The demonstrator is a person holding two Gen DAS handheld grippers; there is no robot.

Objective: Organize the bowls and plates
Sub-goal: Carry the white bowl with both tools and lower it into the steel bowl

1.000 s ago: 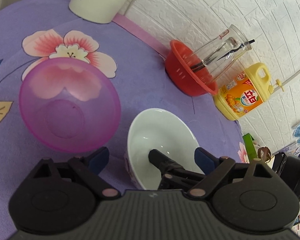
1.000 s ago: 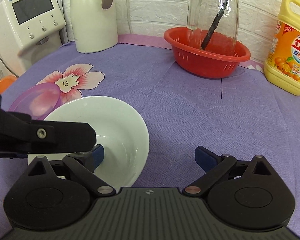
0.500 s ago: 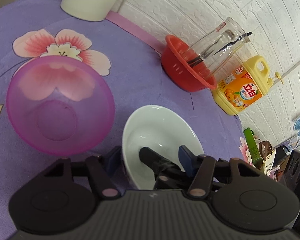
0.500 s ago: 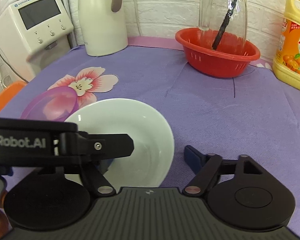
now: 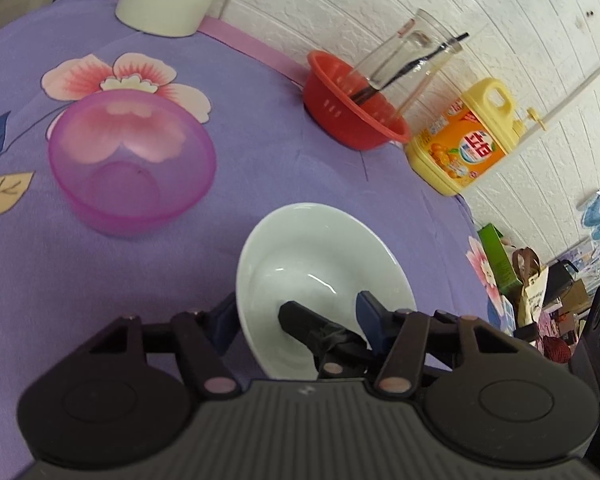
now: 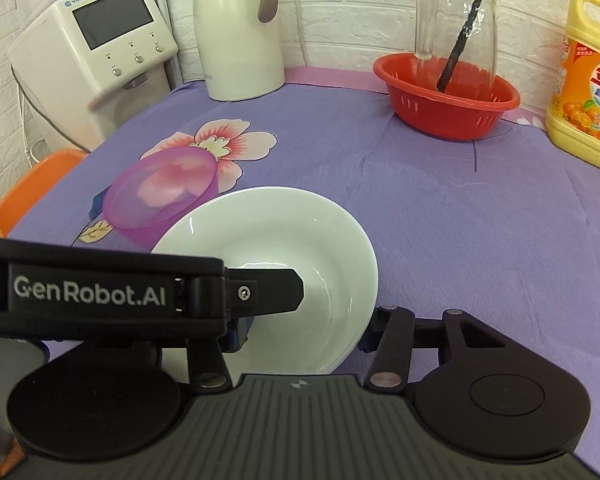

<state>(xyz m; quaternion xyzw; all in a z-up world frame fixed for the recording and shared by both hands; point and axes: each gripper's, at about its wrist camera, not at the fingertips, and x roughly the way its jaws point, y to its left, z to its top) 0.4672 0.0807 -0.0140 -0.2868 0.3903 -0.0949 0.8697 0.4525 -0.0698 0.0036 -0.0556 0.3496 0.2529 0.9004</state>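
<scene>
Both views are bright and evenly lit with soft shadows, small glints shine inside the white bowl (image 5: 320, 268) ahead of the fingers, and fisheye bending curves the brick wall (image 5: 500, 20) toward dark corners.

Purple floral tablecloth (image 6: 440, 220) under pink bowl (image 6: 164, 196), red colander (image 6: 446, 98), detergent jug (image 6: 586, 92), kettle (image 6: 238, 28).

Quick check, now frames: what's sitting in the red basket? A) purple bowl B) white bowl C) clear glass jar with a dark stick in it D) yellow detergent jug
C: the clear glass jar with the dark stick stands in the red basket; the yellow detergent jug stands beside it on the cloth, and both bowls sit nearer the claws.
</scene>
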